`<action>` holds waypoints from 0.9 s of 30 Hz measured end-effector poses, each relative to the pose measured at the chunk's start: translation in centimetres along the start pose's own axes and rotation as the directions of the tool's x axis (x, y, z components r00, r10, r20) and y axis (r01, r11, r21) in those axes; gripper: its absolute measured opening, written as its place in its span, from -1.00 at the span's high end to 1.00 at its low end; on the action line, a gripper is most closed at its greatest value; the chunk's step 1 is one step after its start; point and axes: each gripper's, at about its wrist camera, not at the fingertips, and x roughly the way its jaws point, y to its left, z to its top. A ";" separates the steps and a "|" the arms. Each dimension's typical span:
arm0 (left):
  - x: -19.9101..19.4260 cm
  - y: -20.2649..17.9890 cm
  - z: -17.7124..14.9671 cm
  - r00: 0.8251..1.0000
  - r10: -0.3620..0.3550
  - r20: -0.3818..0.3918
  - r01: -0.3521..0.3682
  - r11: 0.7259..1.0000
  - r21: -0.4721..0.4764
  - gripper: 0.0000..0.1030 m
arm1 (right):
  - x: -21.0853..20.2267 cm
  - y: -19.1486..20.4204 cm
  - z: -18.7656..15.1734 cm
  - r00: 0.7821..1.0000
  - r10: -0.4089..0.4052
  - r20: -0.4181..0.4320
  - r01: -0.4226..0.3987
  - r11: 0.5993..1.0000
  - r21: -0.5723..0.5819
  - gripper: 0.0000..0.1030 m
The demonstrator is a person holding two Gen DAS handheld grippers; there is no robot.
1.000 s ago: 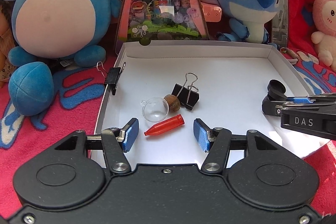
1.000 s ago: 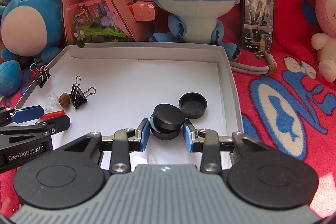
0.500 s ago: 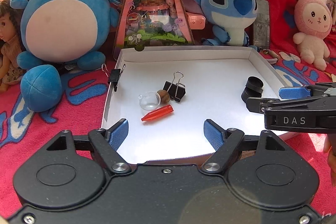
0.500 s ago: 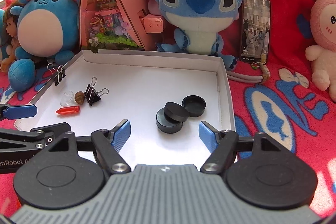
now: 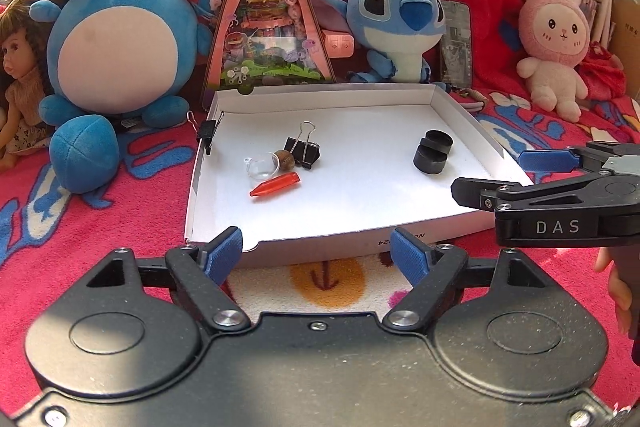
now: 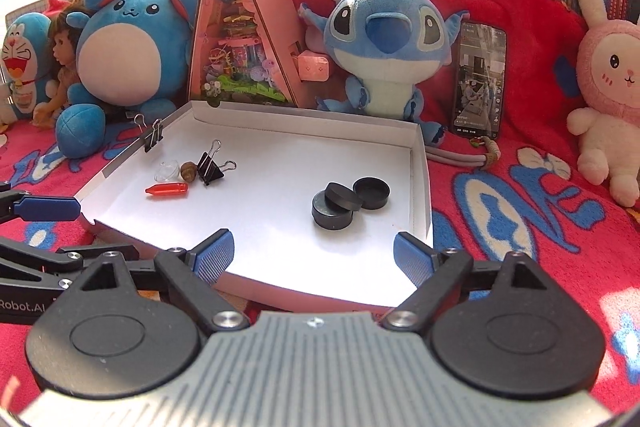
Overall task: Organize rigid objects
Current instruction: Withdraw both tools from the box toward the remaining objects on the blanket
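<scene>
A shallow white cardboard tray (image 5: pixel 456 115) is seen lying on a red patterned blanket (image 5: pixel 100 227), and the small rigid objects are all found inside it. In the left part of the tray, a clear plastic dome (image 5: pixel 262 165), a brown acorn-like nut (image 5: pixel 286 159) and a black binder clip (image 5: pixel 305 151) are grouped closely together, the nut lying between the dome and the clip. An orange bullet-shaped piece (image 5: pixel 276 185) is placed just in front of that group. A second binder clip (image 5: pixel 206 131) is clamped onto the tray's left wall. In the right part of the tray, three black round caps (image 6: pixel 348 201) are gathered: one is leaned on top of another, and a third is set open side up just beside them, near the right wall.

The left gripper (image 5: pixel 318 253) is held outside the near edge of the tray, its blue pads (image 5: pixel 224 253) spread wide apart with nothing between them. The right gripper (image 6: pixel 314 255) is likewise positioned at the near edge, over the tray's right corner, its jaws spread wide and nothing gripped; the caps are well ahead of its pads (image 6: pixel 412 257). From the left wrist view the right gripper is seen at the right border, beside the tray.

Behind the tray, a round blue plush (image 5: pixel 116 39), a pink triangular display box (image 5: pixel 268 23), a blue big-eared plush (image 5: pixel 396 23), a phone (image 6: pixel 478 79) and a pink bunny plush (image 5: pixel 554 43) are lined up against the red backdrop, and a doll (image 5: pixel 20 67) is seen at the far left
</scene>
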 end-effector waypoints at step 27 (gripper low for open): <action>-4.3 0.3 -6.1 0.999 -0.031 -0.011 0.032 0.999 0.033 -0.56 | -6.3 0.0 -6.1 0.998 0.030 0.056 -0.027 0.999 -0.039 -1.00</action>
